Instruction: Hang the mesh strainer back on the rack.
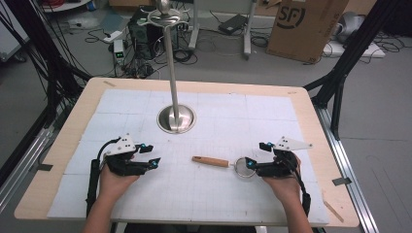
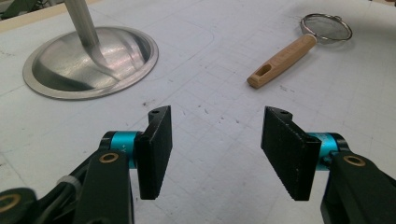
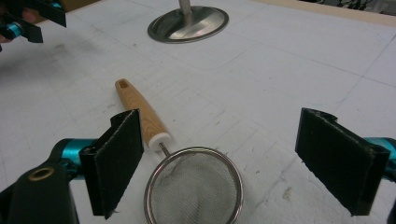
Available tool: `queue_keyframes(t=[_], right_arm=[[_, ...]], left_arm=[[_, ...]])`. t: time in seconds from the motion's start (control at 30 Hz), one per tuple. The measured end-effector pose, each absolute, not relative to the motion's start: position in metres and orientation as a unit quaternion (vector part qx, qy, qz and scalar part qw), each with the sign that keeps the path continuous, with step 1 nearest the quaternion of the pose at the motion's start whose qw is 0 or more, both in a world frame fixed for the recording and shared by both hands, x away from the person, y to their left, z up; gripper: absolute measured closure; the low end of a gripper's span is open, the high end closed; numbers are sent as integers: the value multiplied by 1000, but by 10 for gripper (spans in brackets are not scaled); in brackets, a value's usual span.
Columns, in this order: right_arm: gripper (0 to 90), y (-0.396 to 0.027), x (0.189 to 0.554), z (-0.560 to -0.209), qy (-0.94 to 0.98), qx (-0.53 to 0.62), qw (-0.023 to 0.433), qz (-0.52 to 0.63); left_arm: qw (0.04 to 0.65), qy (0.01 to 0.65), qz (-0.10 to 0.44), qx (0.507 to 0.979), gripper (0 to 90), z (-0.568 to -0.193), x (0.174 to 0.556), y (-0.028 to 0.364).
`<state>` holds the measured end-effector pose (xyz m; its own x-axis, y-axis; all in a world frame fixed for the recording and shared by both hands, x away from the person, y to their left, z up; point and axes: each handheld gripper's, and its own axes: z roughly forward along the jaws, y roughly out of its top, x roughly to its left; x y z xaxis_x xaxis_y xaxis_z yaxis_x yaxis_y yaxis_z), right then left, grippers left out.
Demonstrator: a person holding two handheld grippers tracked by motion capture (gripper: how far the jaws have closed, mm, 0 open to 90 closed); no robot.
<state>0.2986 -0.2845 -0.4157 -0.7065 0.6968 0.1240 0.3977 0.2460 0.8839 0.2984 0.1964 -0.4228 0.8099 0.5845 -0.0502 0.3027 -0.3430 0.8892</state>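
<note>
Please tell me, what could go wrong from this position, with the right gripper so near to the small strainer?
1. The right gripper is open over the strainer, around its round mesh bowl rather than the wooden handle. Closing here might dent the mesh or let the thin rim slip out.
2. The strainer lies flat on the table mat, so the jaws may scrape the mat.
3. The tall metal stand rises nearby; a lifted strainer could knock it.

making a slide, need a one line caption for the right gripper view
Right gripper open above a small mesh strainer with a wooden handle, steel stand base beyond.
</note>
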Motion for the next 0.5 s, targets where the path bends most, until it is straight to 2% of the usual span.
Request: queue_keyframes(t=[0.5], right_arm=[[143,-285,296,-415,776,355,146,500]], left_arm=[[509,276,137,804,438,-424,303,195]])
